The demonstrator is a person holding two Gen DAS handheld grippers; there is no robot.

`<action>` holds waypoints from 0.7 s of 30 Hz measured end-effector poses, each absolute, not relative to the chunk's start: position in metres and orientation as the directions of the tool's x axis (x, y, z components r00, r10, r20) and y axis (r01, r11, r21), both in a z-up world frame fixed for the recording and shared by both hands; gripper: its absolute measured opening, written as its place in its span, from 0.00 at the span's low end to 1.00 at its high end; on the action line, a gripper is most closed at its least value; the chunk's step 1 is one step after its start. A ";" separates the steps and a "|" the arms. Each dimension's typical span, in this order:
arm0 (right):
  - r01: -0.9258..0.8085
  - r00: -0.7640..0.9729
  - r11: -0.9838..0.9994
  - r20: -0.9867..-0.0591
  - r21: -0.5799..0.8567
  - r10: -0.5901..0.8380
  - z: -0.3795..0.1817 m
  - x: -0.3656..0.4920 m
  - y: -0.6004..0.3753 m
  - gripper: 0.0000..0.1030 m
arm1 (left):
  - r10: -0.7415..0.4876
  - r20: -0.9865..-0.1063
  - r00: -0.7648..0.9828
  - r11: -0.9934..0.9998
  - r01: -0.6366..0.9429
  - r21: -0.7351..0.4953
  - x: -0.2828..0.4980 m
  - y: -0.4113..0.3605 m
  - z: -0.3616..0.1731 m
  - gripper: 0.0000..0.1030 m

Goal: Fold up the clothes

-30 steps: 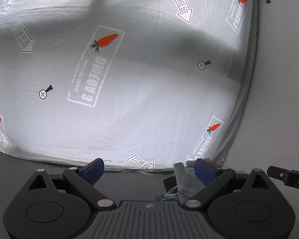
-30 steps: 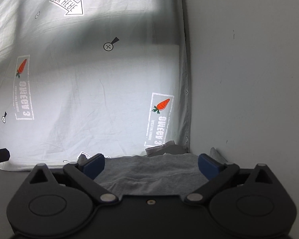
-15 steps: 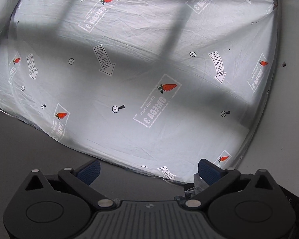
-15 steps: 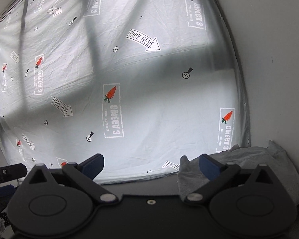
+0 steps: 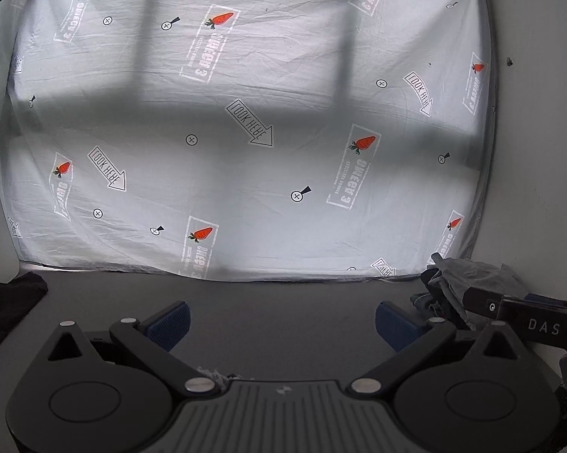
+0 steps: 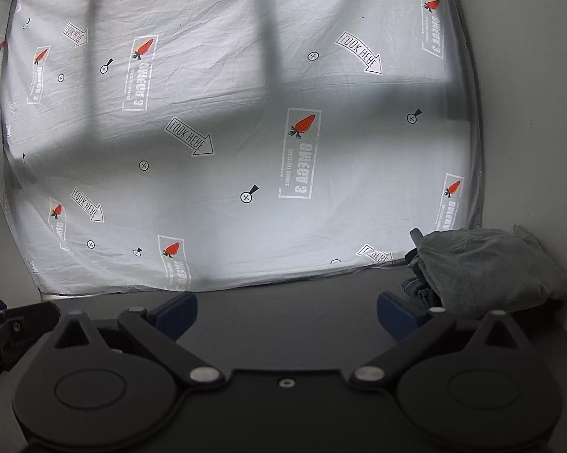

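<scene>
A folded grey garment (image 6: 487, 271) lies at the near right corner of the printed sheet, on top of a darker piece of cloth (image 6: 421, 290). It also shows in the left wrist view (image 5: 468, 279), partly behind the right gripper's body (image 5: 529, 317). A black garment (image 5: 7, 309) lies at the near left. My left gripper (image 5: 281, 322) is open and empty above the grey table. My right gripper (image 6: 287, 311) is open and empty, just left of the grey garment.
A white sheet (image 5: 245, 132) printed with carrots and "LOOK HERE" arrows covers the table (image 5: 283, 302) ahead, crossed by dark shadows. A pale wall (image 6: 529, 113) runs along the right side. The left gripper's body (image 6: 3, 324) shows at the left edge of the right wrist view.
Both grippers have pulled back and up from the grey garment, so more of the sheet shows. The garment, which lay between the right fingers, now rests folded to their right.
</scene>
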State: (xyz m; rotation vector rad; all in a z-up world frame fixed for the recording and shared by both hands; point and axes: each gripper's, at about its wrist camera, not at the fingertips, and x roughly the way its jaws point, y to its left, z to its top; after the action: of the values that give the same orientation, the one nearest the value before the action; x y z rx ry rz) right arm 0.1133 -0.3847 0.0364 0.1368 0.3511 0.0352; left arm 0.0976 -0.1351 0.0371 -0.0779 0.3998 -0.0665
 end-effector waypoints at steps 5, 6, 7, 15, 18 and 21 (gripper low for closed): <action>0.008 0.919 0.997 -0.393 0.072 0.021 0.032 0.068 -0.305 0.99 | -0.071 -0.481 0.874 0.994 0.023 -0.105 0.060 -0.073 0.035 1.00; 0.008 0.915 0.999 -0.403 0.054 0.015 0.033 0.058 -0.292 0.99 | -0.068 -0.501 0.863 0.995 0.020 -0.100 0.052 -0.066 0.033 1.00; 0.005 0.909 0.999 -0.416 0.040 0.013 0.034 0.049 -0.280 0.99 | -0.065 -0.520 0.852 0.995 0.018 -0.096 0.045 -0.059 0.031 1.00; 0.001 0.868 0.999 -0.496 0.042 0.020 0.027 -0.024 -0.216 0.99 | -0.041 -0.608 0.793 0.999 0.029 -0.029 -0.020 -0.025 0.010 1.00; -0.009 0.837 0.999 -0.546 0.033 0.025 0.010 -0.038 -0.199 0.99 | -0.015 -0.628 0.778 1.000 0.011 -0.010 -0.032 -0.012 0.006 1.00; -0.013 0.829 0.999 -0.559 0.032 0.029 0.001 -0.048 -0.189 0.99 | -0.013 -0.633 0.774 1.000 0.007 -0.012 -0.040 -0.002 0.003 1.00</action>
State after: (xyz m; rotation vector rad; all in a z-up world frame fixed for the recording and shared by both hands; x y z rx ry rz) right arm -0.0478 -0.1890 0.0008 0.0276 0.5932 0.0225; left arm -0.0399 -0.0024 0.0032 -0.0091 0.6856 -0.0109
